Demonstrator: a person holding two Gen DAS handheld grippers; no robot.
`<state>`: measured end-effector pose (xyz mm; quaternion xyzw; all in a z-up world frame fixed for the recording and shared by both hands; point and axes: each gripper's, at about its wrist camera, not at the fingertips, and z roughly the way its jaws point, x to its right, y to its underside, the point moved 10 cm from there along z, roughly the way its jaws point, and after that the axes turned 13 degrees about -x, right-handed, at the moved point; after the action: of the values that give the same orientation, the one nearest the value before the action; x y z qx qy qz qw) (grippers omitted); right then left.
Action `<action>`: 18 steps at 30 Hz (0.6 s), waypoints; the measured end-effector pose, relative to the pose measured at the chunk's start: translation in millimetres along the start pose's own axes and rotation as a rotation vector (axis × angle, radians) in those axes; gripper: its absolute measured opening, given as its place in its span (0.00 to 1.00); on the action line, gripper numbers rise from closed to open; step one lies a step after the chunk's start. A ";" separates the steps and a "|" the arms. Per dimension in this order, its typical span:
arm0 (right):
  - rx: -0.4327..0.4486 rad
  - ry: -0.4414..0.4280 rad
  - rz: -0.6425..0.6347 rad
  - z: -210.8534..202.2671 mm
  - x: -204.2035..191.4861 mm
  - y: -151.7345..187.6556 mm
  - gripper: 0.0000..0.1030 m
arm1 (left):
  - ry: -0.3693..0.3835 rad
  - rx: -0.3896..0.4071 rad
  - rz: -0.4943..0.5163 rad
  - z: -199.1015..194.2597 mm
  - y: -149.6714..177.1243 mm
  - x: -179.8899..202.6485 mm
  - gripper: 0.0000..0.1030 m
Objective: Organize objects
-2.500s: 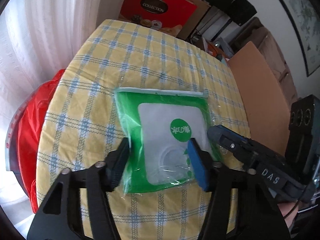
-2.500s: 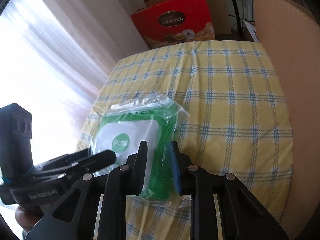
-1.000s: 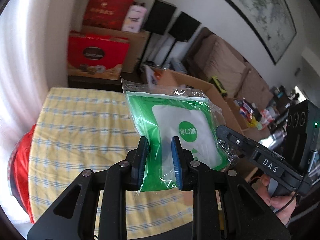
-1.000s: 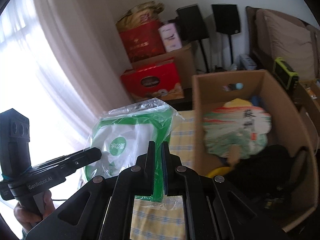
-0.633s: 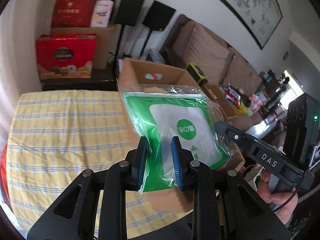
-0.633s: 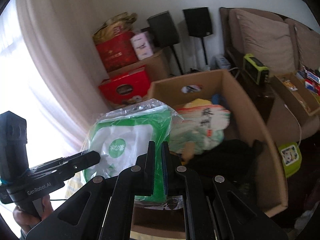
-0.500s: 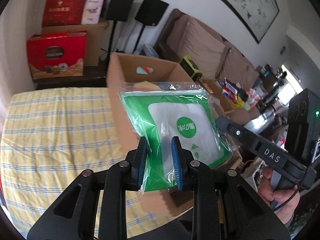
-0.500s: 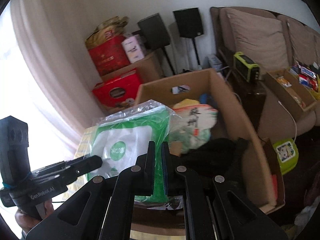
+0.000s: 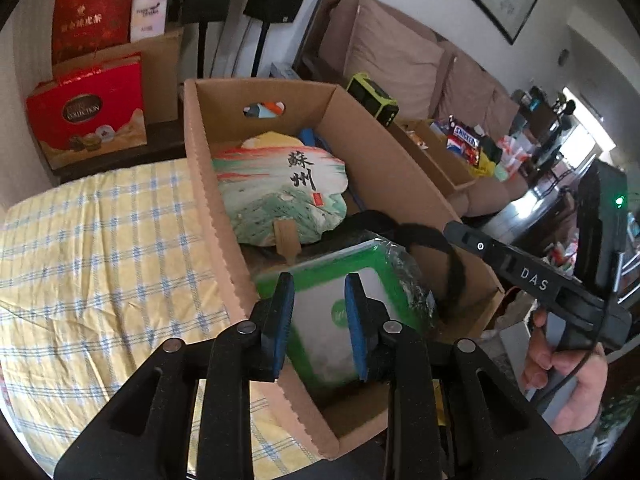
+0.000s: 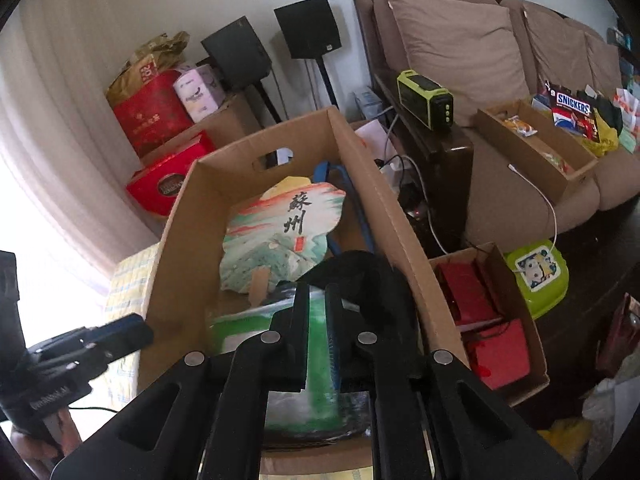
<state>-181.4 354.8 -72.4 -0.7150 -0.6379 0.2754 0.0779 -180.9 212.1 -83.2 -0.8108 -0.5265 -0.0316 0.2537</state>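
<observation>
yellow checked cloth (image 9: 100, 260) covers the surface on the left of the left wrist view, with a red gift box (image 9: 88, 116) behind it against the wall. just right of the cloth stands an open cardboard box (image 9: 212, 184), its near wall beside the cloth's edge. inside, toward the far end, lies a painted paper fan (image 9: 276, 196) with its handle pointing at the camera. nearer, the green packet (image 9: 320, 308) lies in the box, its far edge at the fan's handle. the left gripper (image 9: 318, 280) has the packet's near side between its blue pads. its jaws have just been easing apart, but the pads look to be clenched on it. the right gripper (image 10: 317, 290) pinches the packet's right edge in a narrow gap. its jaws have likewise just been opening a little with the plastic between them. a black strap (image 9: 452, 264) curls beside the packet on the right. farther right, a brown sofa (image 9: 400, 60) lines the wall.
</observation>
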 end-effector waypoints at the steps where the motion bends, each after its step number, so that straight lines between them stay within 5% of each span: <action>1: 0.005 0.001 -0.004 -1.5 -1.2 0.5 0.08 | -0.012 0.005 0.002 -3.0 -0.4 -0.5 0.27; 5: 0.030 0.020 -0.049 -9.3 -13.2 2.8 0.20 | -0.067 0.039 0.008 -16.1 1.0 -5.9 0.38; 10: 0.056 0.069 -0.116 -16.3 -28.2 10.5 0.30 | -0.105 0.081 0.012 -31.3 6.9 -13.9 0.65; 14: 0.080 0.134 -0.174 -20.4 -38.1 24.8 0.57 | -0.109 0.097 -0.014 -39.2 17.6 -24.6 0.71; 16: 0.100 0.159 -0.194 -24.4 -43.0 32.6 0.64 | -0.095 0.099 -0.046 -42.1 25.3 -31.1 0.88; 18: 0.120 0.183 -0.221 -29.0 -48.8 40.8 0.74 | -0.086 0.112 -0.082 -46.4 33.0 -39.2 0.92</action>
<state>-133.2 308.1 -52.6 -0.6565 -0.6854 0.2365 0.2081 -159.7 148.2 -67.8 -0.7736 -0.5708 0.0224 0.2742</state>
